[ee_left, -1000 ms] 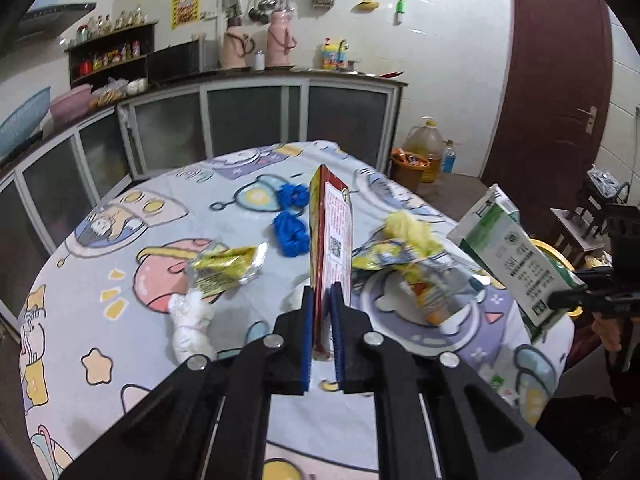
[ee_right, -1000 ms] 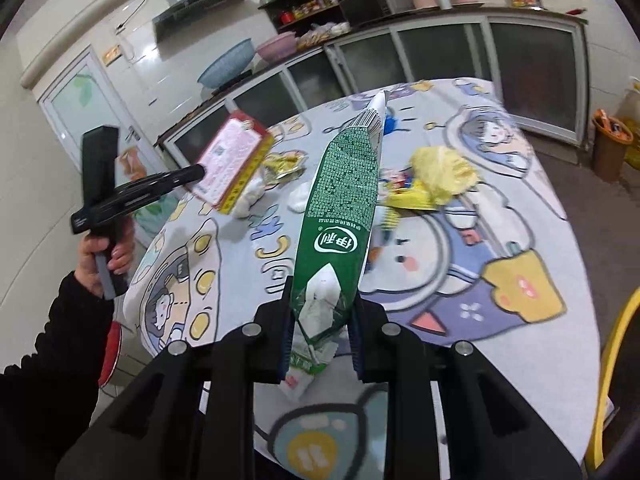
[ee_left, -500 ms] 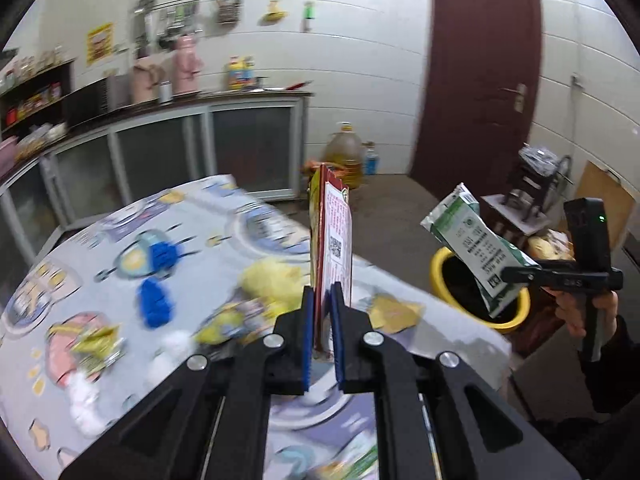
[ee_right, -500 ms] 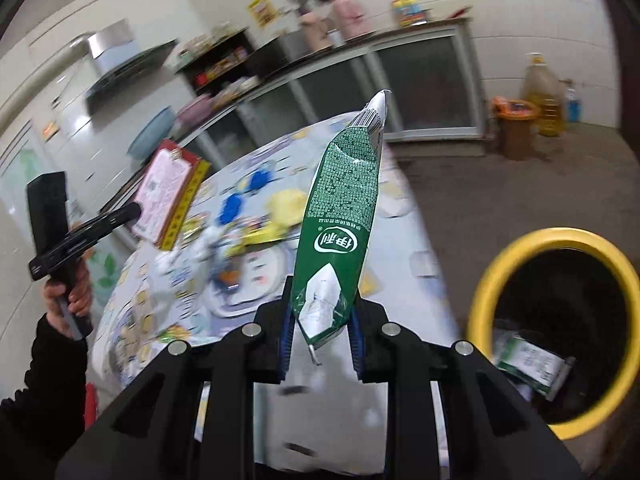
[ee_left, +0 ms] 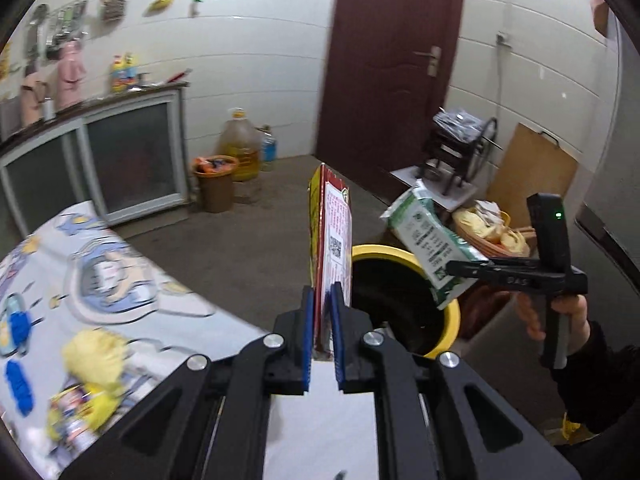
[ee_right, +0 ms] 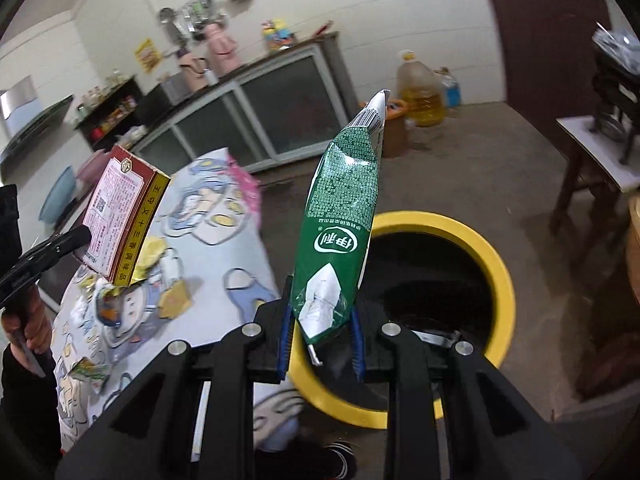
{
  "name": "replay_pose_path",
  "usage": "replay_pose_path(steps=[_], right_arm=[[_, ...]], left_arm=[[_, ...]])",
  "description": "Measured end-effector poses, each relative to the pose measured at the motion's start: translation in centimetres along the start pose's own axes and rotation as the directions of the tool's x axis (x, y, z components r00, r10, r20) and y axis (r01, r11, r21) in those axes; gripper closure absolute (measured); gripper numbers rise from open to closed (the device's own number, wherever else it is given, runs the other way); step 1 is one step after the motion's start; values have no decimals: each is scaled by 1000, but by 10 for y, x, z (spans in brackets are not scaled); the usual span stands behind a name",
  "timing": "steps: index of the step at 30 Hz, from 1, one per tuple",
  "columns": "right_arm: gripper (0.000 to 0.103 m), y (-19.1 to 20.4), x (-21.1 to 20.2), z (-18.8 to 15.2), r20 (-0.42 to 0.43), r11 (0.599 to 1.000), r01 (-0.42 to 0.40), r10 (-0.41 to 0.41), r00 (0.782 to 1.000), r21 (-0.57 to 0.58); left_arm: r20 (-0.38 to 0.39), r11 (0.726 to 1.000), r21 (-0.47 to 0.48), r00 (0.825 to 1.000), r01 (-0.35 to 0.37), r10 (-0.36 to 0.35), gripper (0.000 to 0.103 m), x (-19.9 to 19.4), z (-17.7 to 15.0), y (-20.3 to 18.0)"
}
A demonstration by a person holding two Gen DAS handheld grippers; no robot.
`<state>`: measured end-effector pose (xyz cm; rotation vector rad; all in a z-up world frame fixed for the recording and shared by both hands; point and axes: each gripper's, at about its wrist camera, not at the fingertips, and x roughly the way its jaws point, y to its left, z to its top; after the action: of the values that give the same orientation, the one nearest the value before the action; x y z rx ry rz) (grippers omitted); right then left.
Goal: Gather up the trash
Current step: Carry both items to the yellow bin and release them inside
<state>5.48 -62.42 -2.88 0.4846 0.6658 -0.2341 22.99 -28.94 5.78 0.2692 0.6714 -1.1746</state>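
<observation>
My left gripper (ee_left: 322, 304) is shut on a flat red carton (ee_left: 330, 240) that stands upright between its blue pads, held past the table's edge near the yellow-rimmed bin (ee_left: 400, 304). The same carton (ee_right: 120, 216) shows at the left of the right wrist view. My right gripper (ee_right: 322, 328) is shut on a green and white milk pouch (ee_right: 340, 232), held over the near rim of the bin (ee_right: 432, 292). In the left wrist view that pouch (ee_left: 430, 240) hangs over the bin's far rim. Some trash lies dimly inside the bin.
The table with a cartoon cloth (ee_left: 100, 280) carries yellow wrappers (ee_left: 92, 360) and blue scraps (ee_left: 18, 328). An orange bucket (ee_left: 214, 184) and an oil jug (ee_left: 240, 148) stand by the cabinet (ee_left: 132, 152). A brown door (ee_left: 392, 68) and a small table with a stove (ee_left: 452, 160) lie behind.
Both grippers have swung from over the table to the yellow bin on the floor, each carrying its item. The grips have not changed.
</observation>
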Motion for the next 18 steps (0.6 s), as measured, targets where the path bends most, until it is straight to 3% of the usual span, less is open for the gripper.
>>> replay_pose_path(steps=[10, 18], right_arm=[[80, -48, 28, -20, -75, 995, 52, -46, 996, 81], [79, -66, 42, -28, -119, 991, 81, -68, 991, 107]], left_arm=[[-99, 998, 13, 993, 62, -60, 96, 95, 8, -46], [-156, 994, 15, 982, 108, -104, 94, 144, 8, -80]])
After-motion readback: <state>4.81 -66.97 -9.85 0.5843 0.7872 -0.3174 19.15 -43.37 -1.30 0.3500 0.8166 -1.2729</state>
